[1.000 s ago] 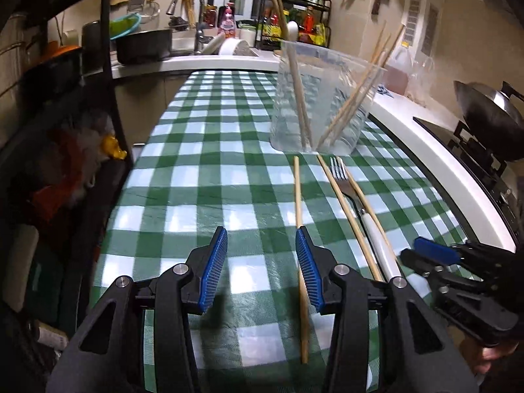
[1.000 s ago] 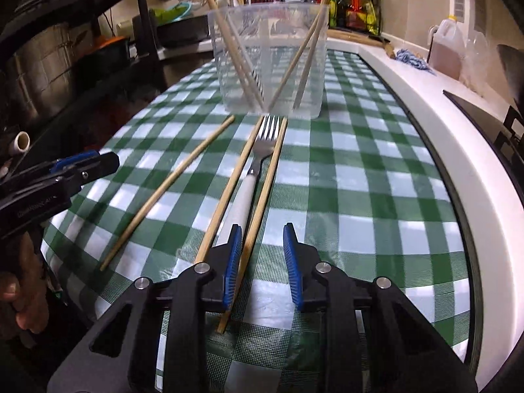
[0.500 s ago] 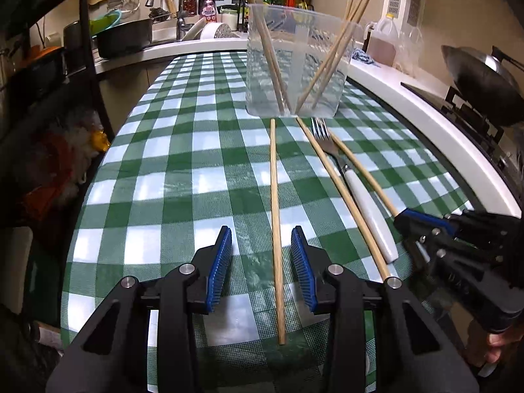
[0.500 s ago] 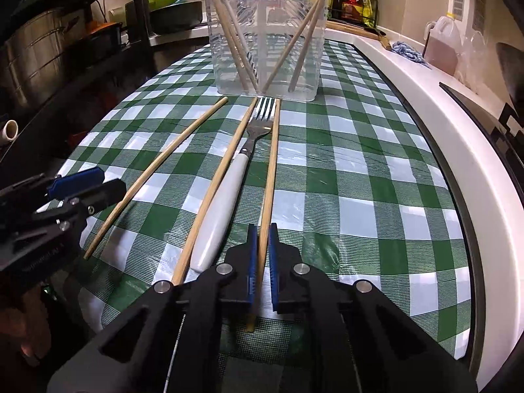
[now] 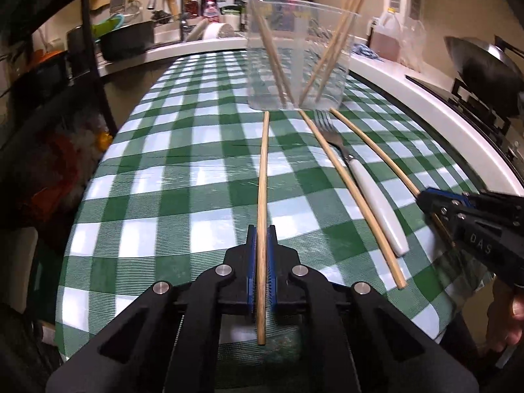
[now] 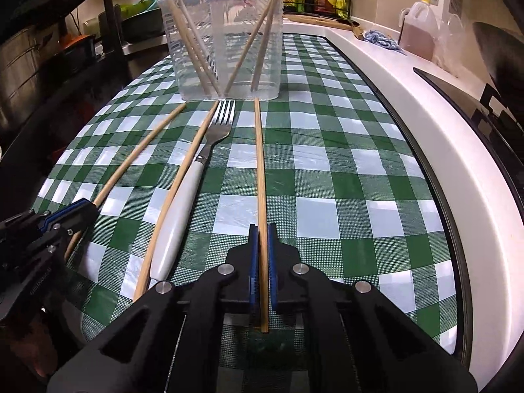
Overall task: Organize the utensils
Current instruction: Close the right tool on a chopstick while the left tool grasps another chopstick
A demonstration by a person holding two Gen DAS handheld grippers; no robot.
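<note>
**A:** Left gripper [image 5: 261,255] has just clamped: a second ago its jaws stood wide with the leftmost chopstick [image 5: 262,196] lying loose between them, now the blue pads pinch it near its near end. It dropped a little to get there.

**B:** Right gripper [image 6: 262,258]?

**A:** Same story, slightly earlier. Pressed together on the rightmost chopstick [image 6: 260,180], which was between open jaws a second ago. Both sticks run toward 12 o'clock, far tips just short of the clear container [image 6: 226,49].

**B:** Lifted yet?

**A:** Can't tell. Both look to lie on the green checked cloth [image 6: 327,170].

**B:** What's left loose?

**A:** Middle chopstick [image 6: 177,193] and the white-handled fork [image 6: 193,183], side by side, touching or nearly, at 10 o'clock from the right gripper. Container at 12 already has several chopsticks leaning in it.

**B:** So grasp step done on both sides.

**A:** My read, yes. Next is probably lift, tip up, drop in the container. Grips sit near the ends, so the sticks may swing.
</note>
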